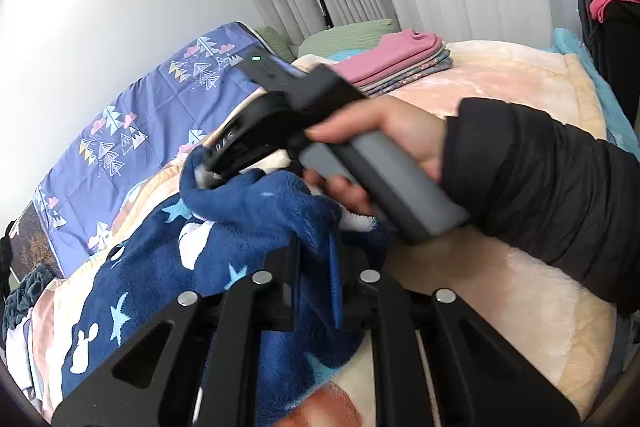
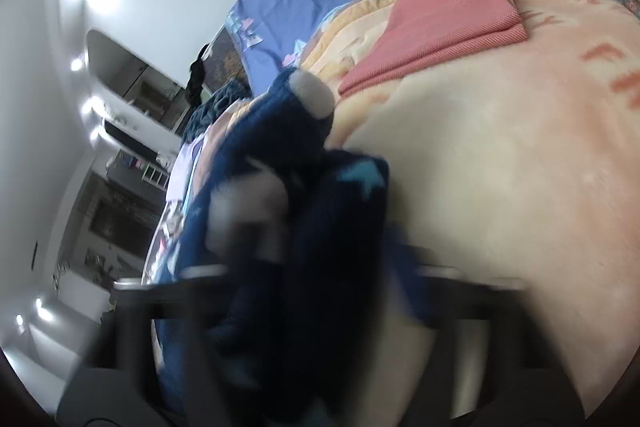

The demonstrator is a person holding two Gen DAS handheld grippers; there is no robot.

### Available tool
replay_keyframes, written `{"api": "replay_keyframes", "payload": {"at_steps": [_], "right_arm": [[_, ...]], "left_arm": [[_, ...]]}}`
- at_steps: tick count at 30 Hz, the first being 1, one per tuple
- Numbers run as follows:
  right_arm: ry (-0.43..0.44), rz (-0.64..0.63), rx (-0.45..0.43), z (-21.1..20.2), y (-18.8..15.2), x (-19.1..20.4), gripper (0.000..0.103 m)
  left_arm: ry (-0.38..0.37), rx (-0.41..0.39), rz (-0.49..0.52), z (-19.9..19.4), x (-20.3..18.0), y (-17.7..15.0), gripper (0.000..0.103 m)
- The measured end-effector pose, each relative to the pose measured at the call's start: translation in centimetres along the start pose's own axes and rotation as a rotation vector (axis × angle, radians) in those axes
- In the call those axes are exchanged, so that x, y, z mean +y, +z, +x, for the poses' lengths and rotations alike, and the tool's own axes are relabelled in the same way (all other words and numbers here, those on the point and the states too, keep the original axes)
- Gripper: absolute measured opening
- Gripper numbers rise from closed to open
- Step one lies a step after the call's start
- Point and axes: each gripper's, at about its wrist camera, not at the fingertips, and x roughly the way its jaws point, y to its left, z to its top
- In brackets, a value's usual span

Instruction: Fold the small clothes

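A small navy fleece garment (image 1: pixel 168 267), printed with pale stars and white shapes, lay bunched on the peach blanket (image 1: pixel 500 287) of the bed, partly lifted at two points. The left gripper (image 1: pixel 316 291) had its jaws clenched on a fold of the navy fleece close to the camera, the cloth pinched thin between them. The right gripper (image 1: pixel 208 175), held in a person's hand (image 1: pixel 384 135) with a black sleeve (image 1: pixel 540 187), was closed on another edge of the same garment farther up the bed, where a bit of white trim showed at its tip. The right wrist view was blurred, but dark fleece (image 2: pixel 280 227) filled the space between its jaws.

The fleece looked light, thick and very soft, so it would likely droop and bunch rather than hold a line, yet its nap should keep it from slipping out of a firm pinch. A hold at the hems or corners, well apart, would probably serve best to spread it flat before folding.

Farther off, a stack of folded clothes (image 1: pixel 404 67) with a pink piece on top sat near the green pillows (image 1: pixel 348 35), and a folded coral cloth (image 2: pixel 440 23) lay on the blanket.
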Motion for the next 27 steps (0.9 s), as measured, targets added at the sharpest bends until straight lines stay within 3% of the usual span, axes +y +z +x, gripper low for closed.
{"api": "replay_keyframes", "payload": {"at_steps": [1, 5, 8, 9, 11, 13, 15, 16, 18, 22, 25, 27], "right_arm": [[-0.083, 0.019, -0.025, -0.5, 0.4, 0.5, 0.010], [-0.120, -0.096, -0.117, -3.2, 0.3, 3.5, 0.009], [-0.232, -0.143, -0.104, -0.8, 0.4, 1.5, 0.009], [-0.230, -0.133, -0.086, 0.4, 0.3, -0.1, 0.010], [-0.138, -0.038, -0.059, 0.9, 0.7, -2.6, 0.010], [-0.096, -0.027, -0.082, -0.1, 0.9, -2.5, 0.011], [-0.130, -0.065, -0.110, -0.6, 0.2, -1.9, 0.017], [-0.156, -0.064, -0.124, -1.0, 0.0, -1.8, 0.030], [-0.169, -0.027, -0.147, -2.6, -0.3, -2.4, 0.032], [-0.147, -0.060, -0.249, -7.3, -0.6, -2.5, 0.033], [-0.024, -0.006, -0.298, -10.8, -3.0, -2.9, 0.036], [0.103, 0.000, -0.288, -12.3, -5.8, -2.6, 0.036]], "left_arm": [[-0.008, -0.004, 0.003, 0.0, 0.0, 0.1, 0.011], [-0.029, -0.009, 0.038, 0.1, -1.2, -0.5, 0.011], [-0.043, 0.027, 0.041, 1.2, -1.8, -1.0, 0.010], [-0.054, 0.045, 0.035, 1.8, -1.8, -1.2, 0.010], [-0.056, 0.069, 0.034, 2.5, -1.9, -1.7, 0.010], [-0.052, 0.073, 0.048, 2.5, -2.3, -1.8, 0.010], [-0.037, 0.061, 0.070, 2.1, -2.7, -1.7, 0.015], [-0.028, 0.054, 0.073, 1.8, -2.7, -1.8, 0.016], [-0.012, 0.035, 0.062, 1.2, -2.6, -1.8, 0.028], [0.009, -0.004, 0.008, -0.5, -1.0, -1.0, 0.030], [0.117, -0.016, -0.012, -1.0, 1.3, -0.5, 0.029], [0.160, 0.035, -0.065, 0.0, 3.7, -1.2, 0.027]]}}
